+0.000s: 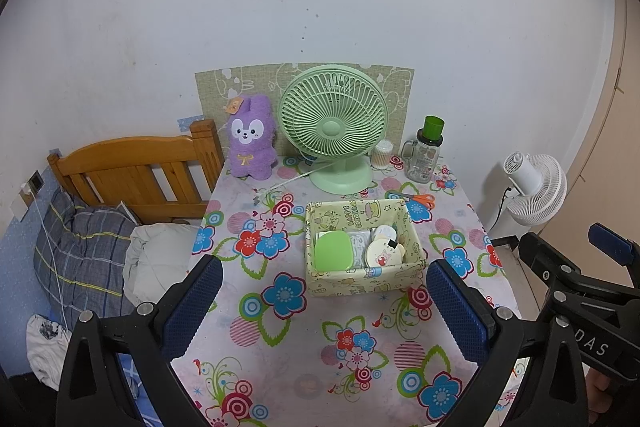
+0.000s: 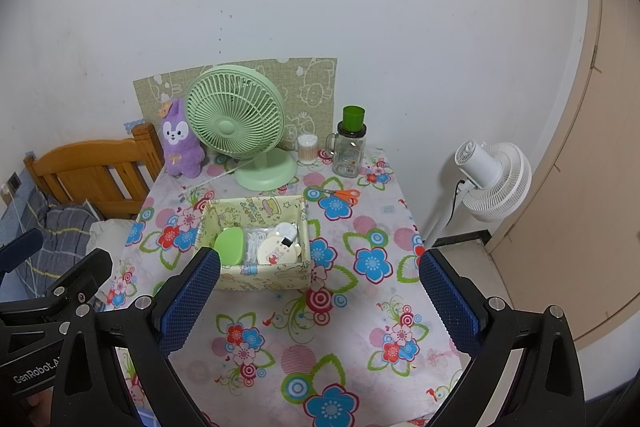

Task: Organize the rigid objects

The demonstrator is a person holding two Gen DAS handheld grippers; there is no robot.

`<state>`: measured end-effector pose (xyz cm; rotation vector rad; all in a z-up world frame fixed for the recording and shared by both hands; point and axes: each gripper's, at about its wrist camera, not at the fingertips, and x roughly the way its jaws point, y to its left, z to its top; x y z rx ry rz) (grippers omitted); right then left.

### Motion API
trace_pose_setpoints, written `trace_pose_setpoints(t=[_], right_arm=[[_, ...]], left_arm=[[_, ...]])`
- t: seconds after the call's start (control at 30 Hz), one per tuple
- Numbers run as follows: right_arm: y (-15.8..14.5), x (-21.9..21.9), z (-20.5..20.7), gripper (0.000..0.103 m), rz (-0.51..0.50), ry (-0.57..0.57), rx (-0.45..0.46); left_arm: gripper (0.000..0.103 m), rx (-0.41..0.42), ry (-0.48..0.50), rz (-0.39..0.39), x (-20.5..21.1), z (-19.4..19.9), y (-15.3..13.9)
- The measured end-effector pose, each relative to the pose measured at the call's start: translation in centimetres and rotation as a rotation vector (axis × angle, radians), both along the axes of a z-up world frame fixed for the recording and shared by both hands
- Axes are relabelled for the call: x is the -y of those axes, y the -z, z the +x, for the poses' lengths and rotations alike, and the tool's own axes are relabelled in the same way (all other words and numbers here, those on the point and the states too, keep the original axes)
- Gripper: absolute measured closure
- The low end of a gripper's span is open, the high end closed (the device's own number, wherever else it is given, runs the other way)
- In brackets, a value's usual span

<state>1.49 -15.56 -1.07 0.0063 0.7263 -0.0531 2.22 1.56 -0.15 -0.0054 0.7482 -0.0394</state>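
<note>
A yellow patterned box (image 1: pixel 360 283) (image 2: pixel 264 277) sits mid-table, holding a green rounded case (image 1: pixel 333 250) (image 2: pixel 230 246), a round cream mirror (image 1: pixel 385 253) (image 2: pixel 279 251) and small white items. Orange-handled scissors (image 1: pixel 420 199) (image 2: pixel 343 195) lie behind the box to its right. My left gripper (image 1: pixel 324 303) hangs open in front of the box with nothing between its blue pads. My right gripper (image 2: pixel 320 299) is also open and empty, its left pad overlapping the box's near left corner in view. Each gripper appears at the edge of the other's view.
At the table's back stand a purple plush rabbit (image 1: pixel 251 143), a green desk fan (image 1: pixel 334 127), a cotton swab jar (image 1: pixel 383 155) and a glass jar with green lid (image 1: pixel 426 155). A wooden headboard (image 1: pixel 136 175) and bedding lie left; a white floor fan (image 1: pixel 534 187) stands right.
</note>
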Motion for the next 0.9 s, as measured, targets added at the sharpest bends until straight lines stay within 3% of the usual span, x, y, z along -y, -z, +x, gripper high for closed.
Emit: trace_pose_setpoints(t=[0.9], right_arm=[[0.47, -0.63, -0.08, 0.003, 0.012, -0.009, -0.010]], left_arm=[[0.000, 0.005, -0.012, -0.014, -0.49, -0.17, 0.28]])
